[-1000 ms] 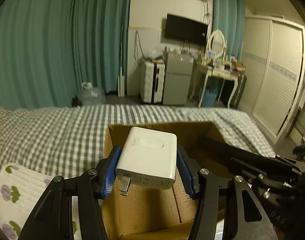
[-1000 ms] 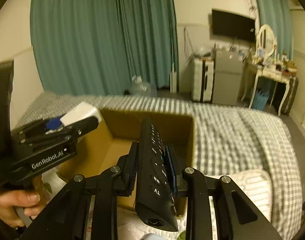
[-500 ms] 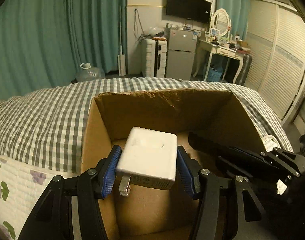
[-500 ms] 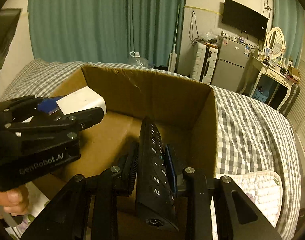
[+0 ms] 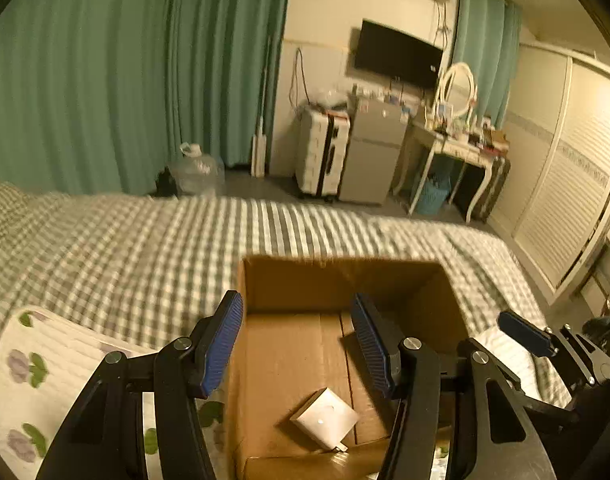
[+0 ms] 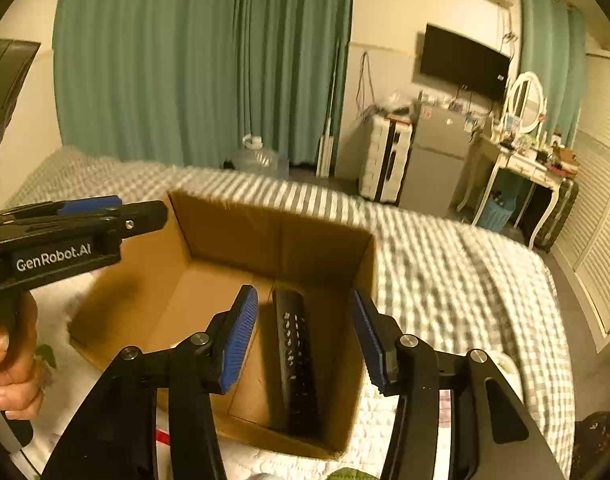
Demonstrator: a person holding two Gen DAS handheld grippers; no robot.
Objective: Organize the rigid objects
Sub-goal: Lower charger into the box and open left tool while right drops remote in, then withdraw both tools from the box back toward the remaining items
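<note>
1. Where the green-and-white checked bed cover spreads across the bed, an open brown cardboard box sits on it, beside a white quilted pad with a flower print.
2. Beyond the bed stand teal curtains, a black wall television, a white suitcase, a small grey fridge and a white dressing table with an oval mirror.
3. Only the left wrist view shows the white square plug adapter, lying tilted on the box floor near the front wall.
4. Only the right wrist view shows the long black remote control, lying lengthwise on the box floor by the right wall.
5. Above the box, the left claw is released, its blue pads wide apart and empty.
6. Likewise the right claw is opening, released from the remote, which lies below the gap and untouched.
7. A person's hand grips the left tool's handle at the frame's left edge.
8. Both tools' black arms hide the box's near wall.
</note>
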